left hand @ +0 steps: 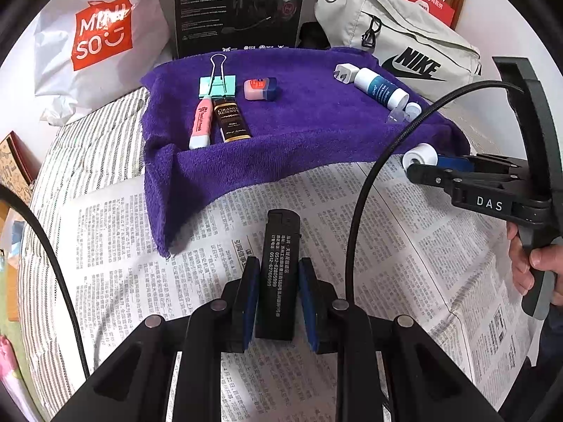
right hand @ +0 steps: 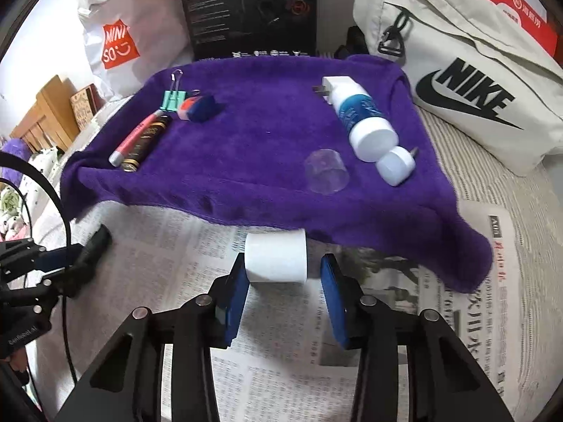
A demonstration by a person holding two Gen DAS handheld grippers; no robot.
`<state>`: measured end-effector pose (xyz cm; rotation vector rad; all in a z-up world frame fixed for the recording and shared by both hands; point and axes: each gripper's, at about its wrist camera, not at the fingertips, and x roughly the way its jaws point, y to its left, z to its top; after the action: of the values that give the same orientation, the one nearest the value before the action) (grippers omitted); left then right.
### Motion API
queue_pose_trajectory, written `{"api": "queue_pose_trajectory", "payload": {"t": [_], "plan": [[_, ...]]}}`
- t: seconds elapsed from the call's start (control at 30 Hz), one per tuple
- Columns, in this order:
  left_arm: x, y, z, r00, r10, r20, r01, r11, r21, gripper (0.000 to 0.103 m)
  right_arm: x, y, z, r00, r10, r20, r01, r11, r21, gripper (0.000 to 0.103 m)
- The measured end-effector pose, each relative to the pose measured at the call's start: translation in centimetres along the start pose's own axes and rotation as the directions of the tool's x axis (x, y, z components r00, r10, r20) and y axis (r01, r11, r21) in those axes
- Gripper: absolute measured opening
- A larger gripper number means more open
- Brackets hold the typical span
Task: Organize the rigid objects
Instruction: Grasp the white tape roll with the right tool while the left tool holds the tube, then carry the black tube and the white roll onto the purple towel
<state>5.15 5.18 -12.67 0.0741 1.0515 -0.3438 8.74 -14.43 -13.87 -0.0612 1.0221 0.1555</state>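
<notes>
My left gripper point(left hand: 276, 281) has its blue pads on both sides of a black lighter point(left hand: 279, 267) lying on the newspaper; the pads touch or nearly touch it. My right gripper point(right hand: 281, 281) is open around a white roll point(right hand: 276, 260) at the towel's front edge; only the left pad is against it. The roll also shows in the left wrist view point(left hand: 420, 156). On the purple towel point(right hand: 260, 147) lie a green binder clip point(right hand: 172, 100), a pink pen point(right hand: 135, 139), a black tube point(right hand: 147, 142), an eraser point(right hand: 198, 107), a white plug point(right hand: 334, 86), a blue-white bottle point(right hand: 364, 121), a clear cap point(right hand: 325, 170) and a white cap point(right hand: 396, 165).
Newspaper point(right hand: 281, 369) covers the striped bed in front. Behind the towel stand a Miniso bag point(right hand: 119, 31), a black headset box point(right hand: 250, 10) and a Nike bag point(right hand: 457, 81). A black cable point(left hand: 369, 190) crosses the left wrist view.
</notes>
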Motion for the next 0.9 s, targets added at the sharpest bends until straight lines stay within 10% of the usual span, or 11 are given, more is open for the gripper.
{"api": "queue_pose_trajectory", "payload": {"t": [0.9], "plan": [[0.4, -0.4, 0.2, 1.000, 0.022, -0.021, -0.022, 1.000, 0.015, 0.021, -1.9, -1.1, -1.1, 0.998, 0.066, 0.009, -0.066, 0.997, -0.044, 0.031]]}}
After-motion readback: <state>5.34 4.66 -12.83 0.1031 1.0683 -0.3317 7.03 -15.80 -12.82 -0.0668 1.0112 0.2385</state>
